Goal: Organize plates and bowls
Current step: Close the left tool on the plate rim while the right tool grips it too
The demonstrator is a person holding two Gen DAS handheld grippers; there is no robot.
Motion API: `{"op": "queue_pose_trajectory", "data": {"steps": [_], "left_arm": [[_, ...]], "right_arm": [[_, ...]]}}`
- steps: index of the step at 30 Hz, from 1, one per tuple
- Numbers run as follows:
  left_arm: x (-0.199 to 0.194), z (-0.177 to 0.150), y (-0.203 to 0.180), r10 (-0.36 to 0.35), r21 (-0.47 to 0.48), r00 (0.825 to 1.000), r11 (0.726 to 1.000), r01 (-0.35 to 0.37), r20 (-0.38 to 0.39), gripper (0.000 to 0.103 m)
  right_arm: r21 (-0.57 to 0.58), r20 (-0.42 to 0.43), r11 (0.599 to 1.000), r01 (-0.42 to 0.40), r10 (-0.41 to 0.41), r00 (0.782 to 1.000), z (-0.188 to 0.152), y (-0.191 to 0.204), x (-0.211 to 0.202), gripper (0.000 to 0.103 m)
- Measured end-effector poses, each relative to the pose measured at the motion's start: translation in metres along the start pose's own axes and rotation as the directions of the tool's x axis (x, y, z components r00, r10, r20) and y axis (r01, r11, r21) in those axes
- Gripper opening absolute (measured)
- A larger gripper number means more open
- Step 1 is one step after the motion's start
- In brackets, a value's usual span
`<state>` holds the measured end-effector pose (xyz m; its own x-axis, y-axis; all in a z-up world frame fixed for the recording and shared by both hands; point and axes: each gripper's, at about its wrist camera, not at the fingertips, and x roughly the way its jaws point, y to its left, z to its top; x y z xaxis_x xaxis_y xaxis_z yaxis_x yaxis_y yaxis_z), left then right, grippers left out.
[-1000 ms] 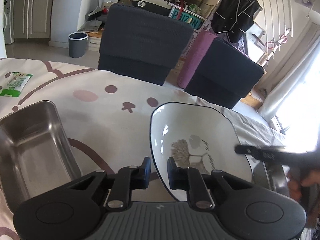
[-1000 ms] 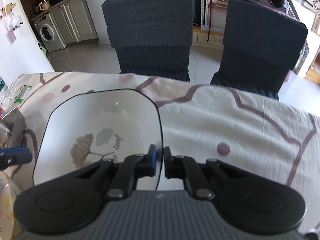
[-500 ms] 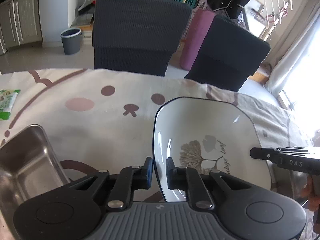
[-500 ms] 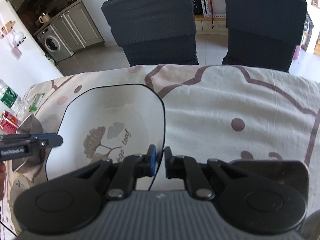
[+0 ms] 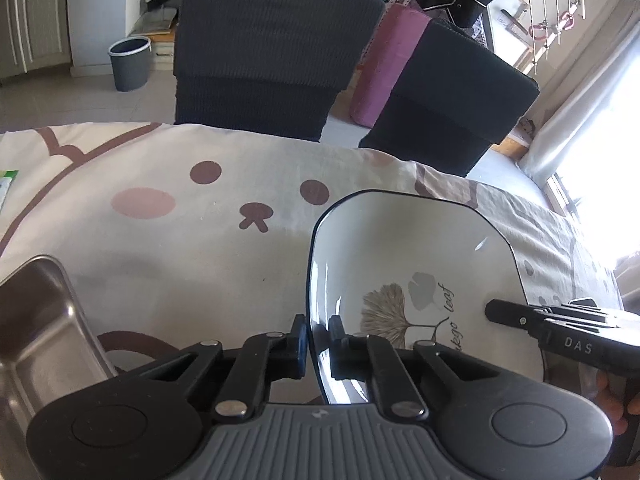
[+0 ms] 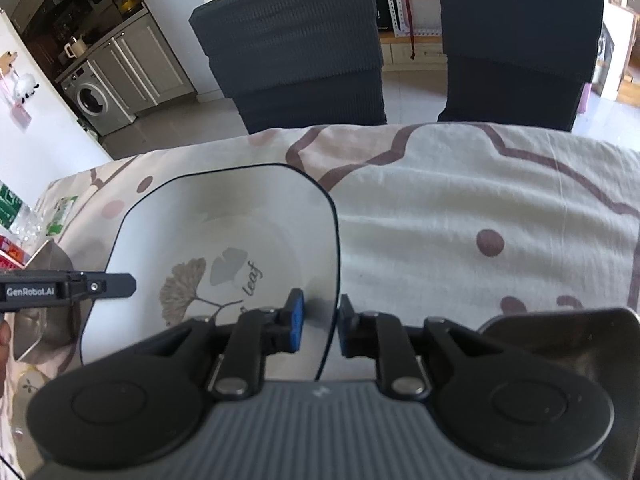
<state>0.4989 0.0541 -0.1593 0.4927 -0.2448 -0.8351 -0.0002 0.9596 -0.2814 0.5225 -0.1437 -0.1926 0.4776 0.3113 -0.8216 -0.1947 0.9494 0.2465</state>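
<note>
- Left claw (image 5: 318,340) is clamped on the near-left rim of the ginkgo-leaf plate (image 5: 420,264), its jaws having just been closing.
- Right claw (image 6: 320,322) straddles the opposite rim, jaws just opening, pads apart from it; judged a handover to one side.
- A steel tray (image 5: 36,328) lies beside the plate on the desk (image 5: 180,240), covered by a patterned cloth.
- Two dark chairs (image 5: 272,52) stand beyond.

The plate (image 5: 420,248) is white with a thin dark rim and a grey-brown ginkgo leaf print. The tablecloth (image 5: 200,248) is cream with brown dots, lines and a pink oval. The 2 chairs (image 5: 272,48) wear dark ribbed covers.
</note>
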Motion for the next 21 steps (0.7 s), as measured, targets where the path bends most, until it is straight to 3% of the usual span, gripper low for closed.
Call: {"op": "queue_pose_trajectory", "data": {"steps": [9,15,21], "left_arm": [[-0.049,0.012,-0.01,0.005,-0.001,0.992,1.0,-0.005,0.124,0.011],[-0.105,0.013,-0.034,-0.007,0.033,0.979,0.999,0.0,0.204,0.01],[-0.162,-0.006,-0.056,-0.026,0.065,0.969,0.998,0.01,0.246,0.01]], "right_arm": [[-0.003,0.103,0.999,-0.033,0.033,0.994,0.009,0.01,-0.027,0.017],[0.017,0.183,0.997,-0.069,0.065,0.981,0.022,0.017,-0.074,0.016],[-0.005,0.234,0.997,-0.075,0.074,0.969,0.013,0.026,-0.13,0.015]]}}
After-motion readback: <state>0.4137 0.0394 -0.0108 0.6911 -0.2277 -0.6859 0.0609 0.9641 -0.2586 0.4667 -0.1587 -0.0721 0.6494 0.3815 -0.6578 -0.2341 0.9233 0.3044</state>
